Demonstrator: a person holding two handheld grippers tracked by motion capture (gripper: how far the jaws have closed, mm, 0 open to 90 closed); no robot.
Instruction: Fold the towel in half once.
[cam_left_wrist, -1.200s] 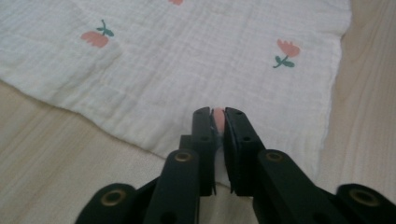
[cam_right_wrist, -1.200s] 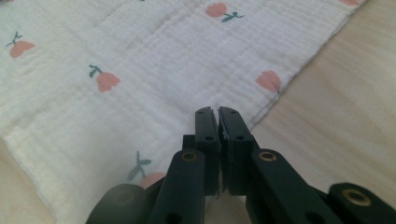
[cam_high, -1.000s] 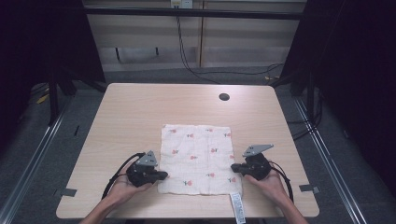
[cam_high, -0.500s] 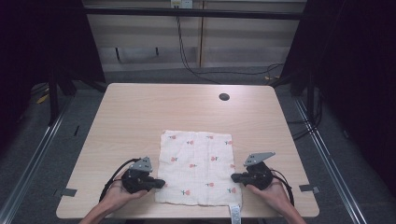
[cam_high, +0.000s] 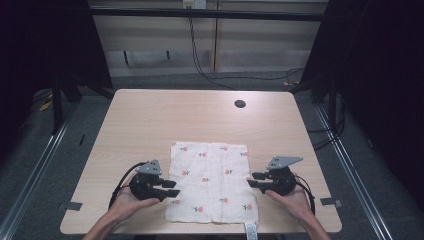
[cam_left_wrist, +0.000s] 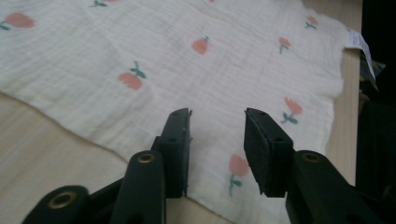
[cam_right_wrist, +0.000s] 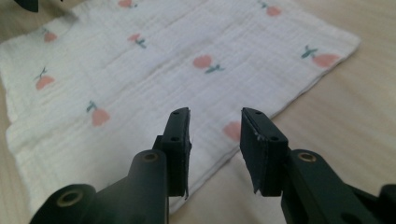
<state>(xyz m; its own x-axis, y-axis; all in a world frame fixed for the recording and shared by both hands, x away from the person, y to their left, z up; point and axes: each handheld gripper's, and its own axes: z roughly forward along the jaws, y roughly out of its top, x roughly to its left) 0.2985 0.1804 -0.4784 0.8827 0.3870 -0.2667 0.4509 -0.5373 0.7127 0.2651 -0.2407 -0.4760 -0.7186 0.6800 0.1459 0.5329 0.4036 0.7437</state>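
Note:
A white cloth (cam_high: 210, 182) printed with small red tulips lies flat on the near half of the wooden table (cam_high: 150, 120). My left gripper (cam_high: 172, 188) rests at the cloth's left edge and points right. Its jaws have just been opening and stand apart over the cloth (cam_left_wrist: 187, 70) with nothing pinched between them (cam_left_wrist: 217, 114). My right gripper (cam_high: 253, 179) sits at the cloth's right edge and points left. Its jaws have also just been opening and now stand open (cam_right_wrist: 215, 114) above the cloth's hem (cam_right_wrist: 154, 70).
A round dark hole (cam_high: 240, 103) sits in the far part of the tabletop. A white label (cam_high: 250, 229) hangs from the cloth's near right corner over the table edge. Cables and dark frame posts stand beyond the table.
The cloth slid toward the near edge of the table along with both hands. Both grippers went from shut at the cloth's side edges to open, letting go of it.

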